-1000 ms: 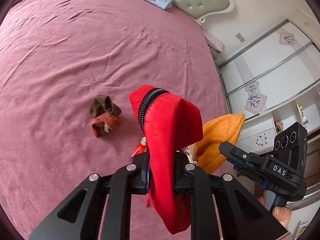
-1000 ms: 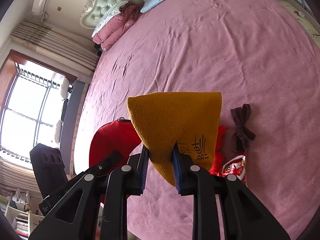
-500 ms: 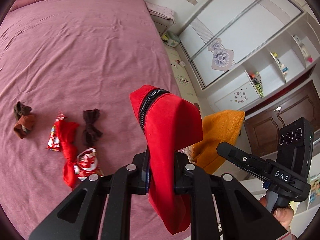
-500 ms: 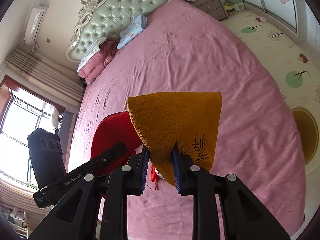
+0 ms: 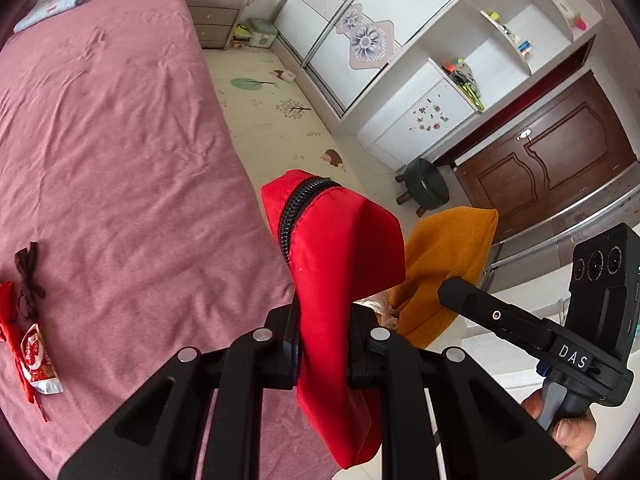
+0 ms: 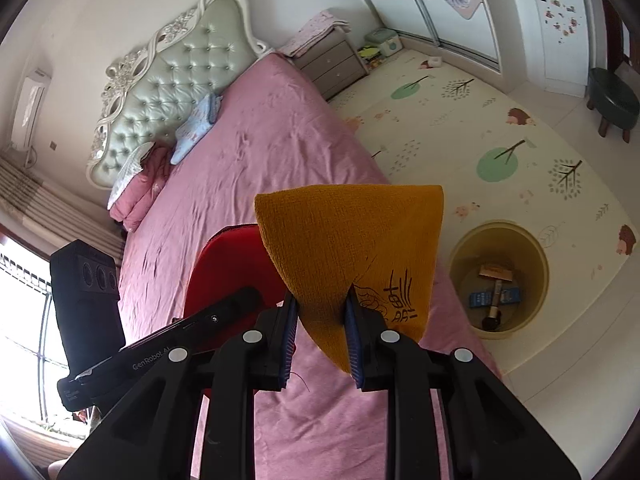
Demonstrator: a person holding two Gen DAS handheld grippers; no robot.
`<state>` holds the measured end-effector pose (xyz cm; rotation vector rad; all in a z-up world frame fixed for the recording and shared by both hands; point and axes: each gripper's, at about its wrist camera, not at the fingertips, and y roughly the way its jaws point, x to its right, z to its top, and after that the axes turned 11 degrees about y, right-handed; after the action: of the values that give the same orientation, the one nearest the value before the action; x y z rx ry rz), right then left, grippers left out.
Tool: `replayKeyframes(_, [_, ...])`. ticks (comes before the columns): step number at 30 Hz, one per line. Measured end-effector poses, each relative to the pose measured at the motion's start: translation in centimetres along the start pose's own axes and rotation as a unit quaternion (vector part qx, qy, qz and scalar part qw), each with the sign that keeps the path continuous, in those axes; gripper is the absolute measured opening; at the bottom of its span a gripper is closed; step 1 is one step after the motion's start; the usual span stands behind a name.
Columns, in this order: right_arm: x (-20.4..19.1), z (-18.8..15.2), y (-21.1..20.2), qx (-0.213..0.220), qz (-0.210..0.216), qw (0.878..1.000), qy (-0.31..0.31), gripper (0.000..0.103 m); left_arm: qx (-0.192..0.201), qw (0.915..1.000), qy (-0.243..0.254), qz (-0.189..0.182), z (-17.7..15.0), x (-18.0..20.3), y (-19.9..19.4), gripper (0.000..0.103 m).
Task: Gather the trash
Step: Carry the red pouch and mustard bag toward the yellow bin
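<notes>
My left gripper (image 5: 322,320) is shut on a red zippered pouch (image 5: 340,248), held in the air past the bed's right edge. My right gripper (image 6: 320,308) is shut on an orange knitted cloth (image 6: 352,240) with black lettering; the cloth also shows in the left wrist view (image 5: 444,260). A yellow round bin (image 6: 498,278) stands on the floor beside the bed, to the right of the orange cloth, with several bits of trash inside. A red snack wrapper (image 5: 38,354), a red ribbon (image 5: 10,312) and a dark bow (image 5: 28,276) lie on the pink bed (image 5: 120,140).
A patterned play mat (image 6: 460,128) covers the floor beside the bed. A bedside cabinet (image 6: 332,62), a white wardrobe (image 5: 360,40), a green stool (image 5: 426,188) and a brown door (image 5: 552,168) stand around it. A headboard (image 6: 176,80) and pillows are at the bed's far end.
Both grippers have swung right, away from the bed's middle toward its edge and the floor. The bin has come into the right wrist view. The brown socks have left the left view.
</notes>
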<state>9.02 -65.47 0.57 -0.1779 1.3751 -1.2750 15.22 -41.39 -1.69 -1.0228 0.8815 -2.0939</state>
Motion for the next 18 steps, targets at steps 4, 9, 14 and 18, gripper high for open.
replayKeyframes(4, [4.5, 1.8, -1.5, 0.016, -0.020, 0.999, 0.023, 0.022, -0.021, 0.9994, 0.025, -0.005, 1.4, 3.5, 4.2, 0.015])
replayKeyframes(9, [9.1, 3.6, -2.3, 0.031, -0.038, 0.997, 0.054, 0.022, -0.045, 0.9977, 0.047, -0.018, 3.1, 6.8, 8.7, 0.015])
replayKeyframes(14, [13.0, 4.8, -2.4, 0.040, -0.043, 0.994, 0.088, 0.022, -0.068, 0.9956, 0.059, -0.028, 4.4, 9.0, 12.9, 0.015])
replayKeyframes(18, [15.0, 5.7, -2.2, 0.040, -0.042, 0.994, 0.098, 0.022, -0.080, 0.9937, 0.071, -0.033, 5.6, 10.2, 15.4, 0.015])
